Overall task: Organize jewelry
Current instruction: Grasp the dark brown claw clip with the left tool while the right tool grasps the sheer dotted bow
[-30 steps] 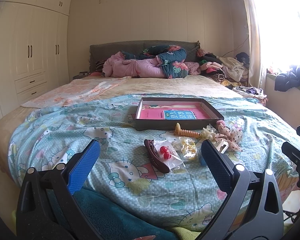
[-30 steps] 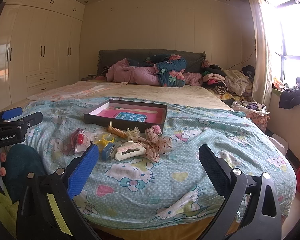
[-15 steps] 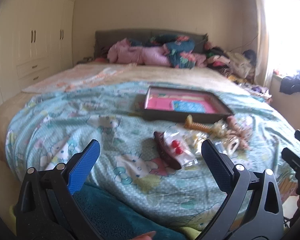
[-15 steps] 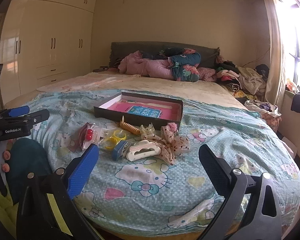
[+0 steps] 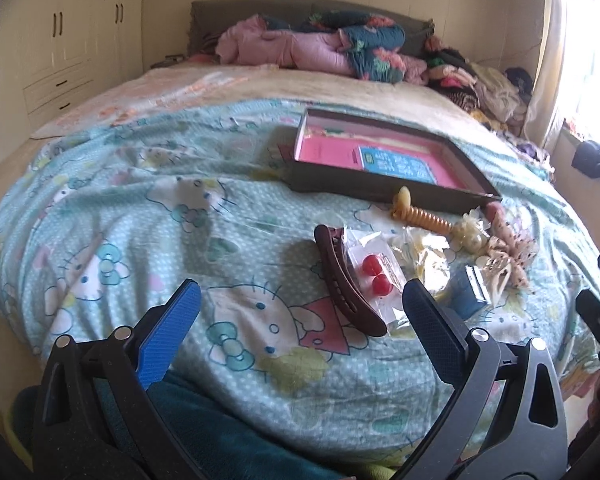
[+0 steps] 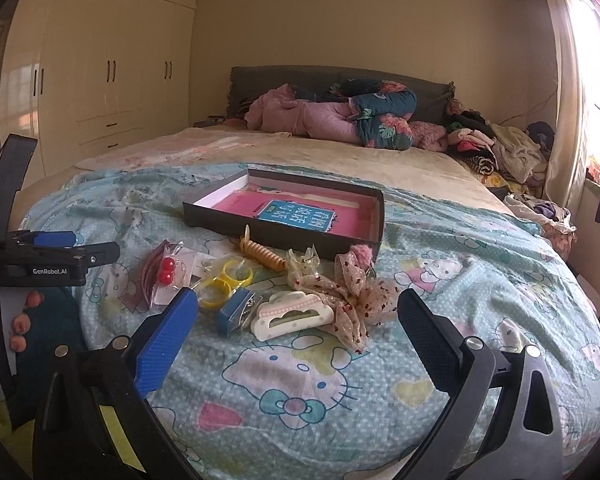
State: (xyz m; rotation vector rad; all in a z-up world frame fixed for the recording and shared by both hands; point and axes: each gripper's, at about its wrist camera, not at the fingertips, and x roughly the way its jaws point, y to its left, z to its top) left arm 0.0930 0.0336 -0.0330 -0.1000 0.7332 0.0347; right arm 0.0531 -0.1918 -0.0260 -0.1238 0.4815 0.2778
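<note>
Left tongs (image 5: 300, 312): spread wide and empty, held above the near edge of the bed, with the brown hair clip between the blue pads.
Right tongs (image 6: 298, 316): spread wide and empty, held low over the quilt, with the white hair clip between the fingers.
Bed (image 5: 112, 208): covered by a pale blue cartoon-cat quilt; the jewelry lies in a loose cluster near its front edge.
Box (image 6: 236, 220): shallow, dark-walled, with a pink lining and a blue card inside; it sits on the quilt just behind the cluster.
Brown hair clip (image 5: 346, 286): long and curved, at the left end of the cluster, touching the clear bag.
Clear bag (image 5: 374, 274): holds two red beads.
Spiral hair tie (image 6: 260, 254): amber, just in front of the box wall.
Yellow rings (image 6: 224, 284): beside a small blue packet (image 6: 234, 312).
White hair clip (image 6: 292, 314): next to a dotted mesh bow (image 6: 350, 292).
Person's fingers (image 6: 20, 326): visible at the left edge, below the other tool.
</note>
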